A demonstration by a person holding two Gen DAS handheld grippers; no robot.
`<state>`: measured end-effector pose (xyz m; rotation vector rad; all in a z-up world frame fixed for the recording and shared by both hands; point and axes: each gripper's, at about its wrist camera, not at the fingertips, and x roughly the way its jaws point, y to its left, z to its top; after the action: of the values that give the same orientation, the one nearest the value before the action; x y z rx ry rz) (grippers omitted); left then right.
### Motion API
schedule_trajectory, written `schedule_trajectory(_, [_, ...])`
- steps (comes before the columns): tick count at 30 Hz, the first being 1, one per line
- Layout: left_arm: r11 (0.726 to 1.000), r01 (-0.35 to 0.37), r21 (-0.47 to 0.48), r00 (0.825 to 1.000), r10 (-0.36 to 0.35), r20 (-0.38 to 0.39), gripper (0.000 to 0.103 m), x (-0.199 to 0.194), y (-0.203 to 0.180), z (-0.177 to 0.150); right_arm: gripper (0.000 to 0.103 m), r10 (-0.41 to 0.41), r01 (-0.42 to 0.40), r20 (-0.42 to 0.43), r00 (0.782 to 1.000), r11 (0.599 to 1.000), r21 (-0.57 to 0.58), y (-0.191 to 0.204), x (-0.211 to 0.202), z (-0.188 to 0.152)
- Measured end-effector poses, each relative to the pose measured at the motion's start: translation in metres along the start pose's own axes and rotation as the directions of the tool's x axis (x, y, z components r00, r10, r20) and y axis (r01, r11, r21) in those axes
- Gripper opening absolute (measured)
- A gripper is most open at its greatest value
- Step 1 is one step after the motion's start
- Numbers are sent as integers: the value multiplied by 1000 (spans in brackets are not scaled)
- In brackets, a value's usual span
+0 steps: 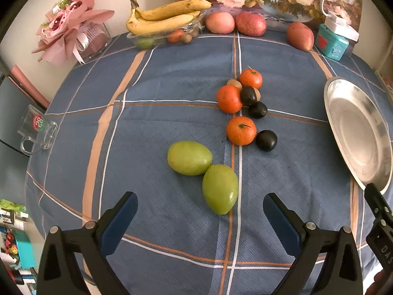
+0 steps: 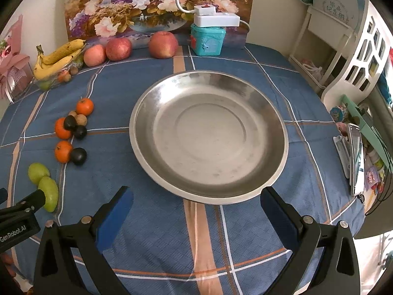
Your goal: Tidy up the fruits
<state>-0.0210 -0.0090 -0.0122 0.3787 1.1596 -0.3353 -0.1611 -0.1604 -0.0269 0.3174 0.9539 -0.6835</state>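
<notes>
— We're looking down the left claw, and its jaws are standing wide apart with nothing between them, hovering over the blue checked table.

— And the right claw?

— Also spread and carrying nothing. We're seeing it poised just short of the steel plate, which is sitting bare in the middle of its view.

— So where are the fruits lying?

— Two green mangoes are touching each other just ahead of the left claw. Beyond them we're counting three tangerines, three dark plums and a couple of small brown nuts, bunched together left of the plate.

— How are we expecting the near mango to handle?

— We're judging it smooth and glossy, so probably slippery, firm, with some weight. We're thinking a hold across its narrow middle, pads on the two long flanks, since gripping end to end would likely let it squirt out.

— And the smaller ones?

— The tangerines are looking light with a dimpled skin, easier to hold. The plums are shiny and round, so they're liable to roll when nudged; we'd squeeze those gently, as they may bruise.
</notes>
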Motion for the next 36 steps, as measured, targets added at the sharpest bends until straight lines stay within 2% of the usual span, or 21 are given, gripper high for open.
schedule_trajectory(36, [1000, 6, -12, 1000, -6, 4, 103, -3, 0, -5, 103, 4, -4, 5, 1000, 1000, 6, 3, -3, -1])
